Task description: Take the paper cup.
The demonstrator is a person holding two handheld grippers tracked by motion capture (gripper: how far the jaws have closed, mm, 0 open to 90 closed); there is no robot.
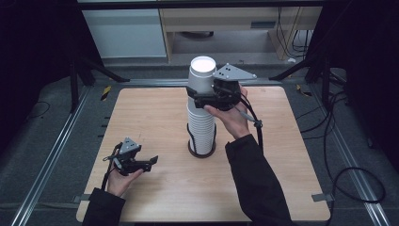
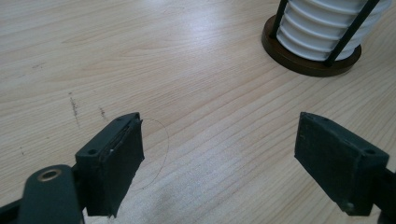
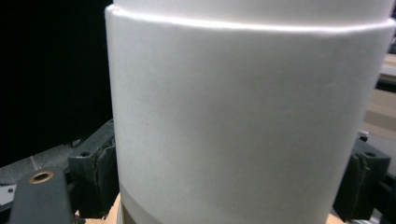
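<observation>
The right hand-held gripper (image 1: 201,94) grasps the top cup (image 1: 202,75) of the stack (image 1: 201,129) on the worktop (image 1: 277,155), while the left hand-held gripper (image 1: 151,162) rests released, well apart.

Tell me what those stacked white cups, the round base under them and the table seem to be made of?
The cups look like matte white paper, with rolled rims stacked in ridges; thin plastic is possible. The top cup, between the right tool's jaws, has a dull, faintly grainy wall. The base seems dark brown wood or plastic with a slight sheen. The table shows pale wood grain, perhaps laminate.
</observation>
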